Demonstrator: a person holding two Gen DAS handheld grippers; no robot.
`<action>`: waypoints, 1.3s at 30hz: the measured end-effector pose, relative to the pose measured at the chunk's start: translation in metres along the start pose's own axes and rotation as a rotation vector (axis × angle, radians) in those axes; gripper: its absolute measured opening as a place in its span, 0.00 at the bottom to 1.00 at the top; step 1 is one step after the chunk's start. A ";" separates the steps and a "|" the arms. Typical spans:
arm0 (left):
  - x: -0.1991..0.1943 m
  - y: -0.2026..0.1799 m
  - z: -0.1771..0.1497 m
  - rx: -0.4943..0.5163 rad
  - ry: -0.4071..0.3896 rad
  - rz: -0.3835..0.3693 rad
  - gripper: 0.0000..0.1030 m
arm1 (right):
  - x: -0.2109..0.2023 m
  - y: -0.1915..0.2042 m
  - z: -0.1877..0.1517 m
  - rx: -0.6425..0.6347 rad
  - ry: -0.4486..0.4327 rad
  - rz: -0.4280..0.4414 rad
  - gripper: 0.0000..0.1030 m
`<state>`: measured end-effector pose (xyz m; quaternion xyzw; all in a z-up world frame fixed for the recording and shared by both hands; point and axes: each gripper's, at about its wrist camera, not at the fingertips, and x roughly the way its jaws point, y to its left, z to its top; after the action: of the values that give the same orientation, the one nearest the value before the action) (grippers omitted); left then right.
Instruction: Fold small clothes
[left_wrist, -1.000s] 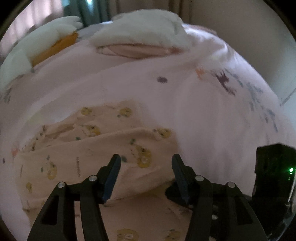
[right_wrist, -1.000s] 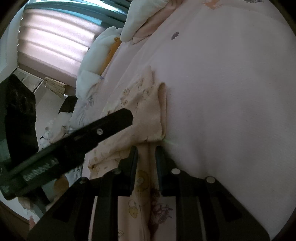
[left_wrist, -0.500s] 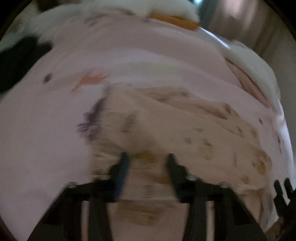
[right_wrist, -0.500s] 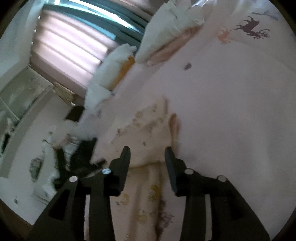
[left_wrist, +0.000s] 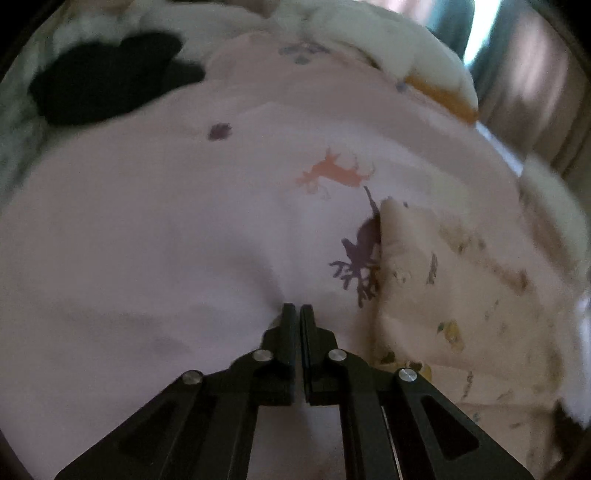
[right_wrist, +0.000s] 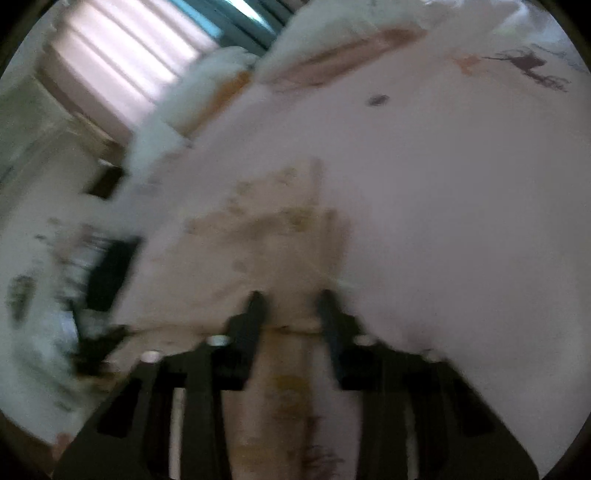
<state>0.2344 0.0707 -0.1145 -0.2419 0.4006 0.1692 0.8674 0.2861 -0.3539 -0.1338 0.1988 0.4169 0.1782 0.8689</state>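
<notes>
A small garment of pale peach cotton printed with little yellow motifs (left_wrist: 454, 295) lies on the pink bedsheet with deer silhouettes (left_wrist: 184, 229). It is partly folded, one layer lapped over another, with a raised rounded edge beside the purple deer print. Through the right wrist view the cloth (right_wrist: 273, 236) is blurred; a fold line seems to cross it, with a narrower strip running below.
</notes>
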 end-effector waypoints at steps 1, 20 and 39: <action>0.000 0.002 -0.001 -0.018 -0.002 -0.023 0.05 | -0.001 0.000 0.001 -0.006 -0.005 -0.021 0.15; 0.013 -0.096 -0.027 0.315 0.054 -0.163 0.06 | 0.003 0.027 0.002 -0.129 -0.035 -0.093 0.27; -0.004 -0.038 -0.034 0.215 0.089 -0.258 0.06 | -0.003 0.007 -0.001 -0.124 -0.015 -0.199 0.17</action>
<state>0.2299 0.0202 -0.1200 -0.2045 0.4201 0.0017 0.8841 0.2824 -0.3494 -0.1295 0.1036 0.4162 0.1152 0.8960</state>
